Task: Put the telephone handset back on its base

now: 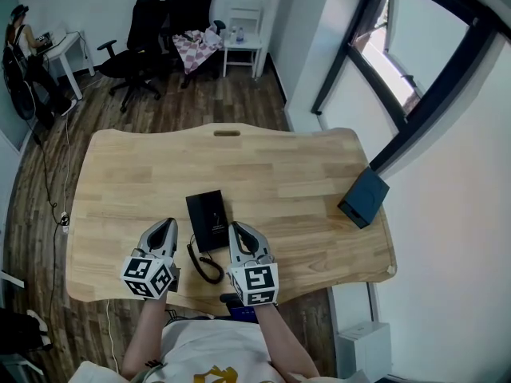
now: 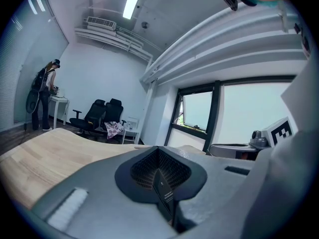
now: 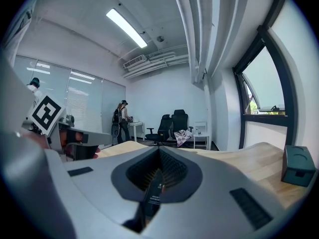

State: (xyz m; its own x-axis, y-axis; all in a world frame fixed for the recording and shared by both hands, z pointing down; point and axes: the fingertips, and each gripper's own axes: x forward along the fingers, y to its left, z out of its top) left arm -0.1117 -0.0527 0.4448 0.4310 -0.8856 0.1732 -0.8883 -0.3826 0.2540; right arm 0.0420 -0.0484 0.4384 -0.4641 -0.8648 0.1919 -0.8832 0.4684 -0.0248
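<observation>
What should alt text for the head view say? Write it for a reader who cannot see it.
The left gripper and the right gripper flank a black telephone on a wooden table, its coiled cord curling toward the person holding them. A dark box sits near the table's right edge, and office chairs stand on the floor beyond.

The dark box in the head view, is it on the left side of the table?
No, the dark box sits near the right edge of the wooden table, to the right of the black telephone.
</observation>
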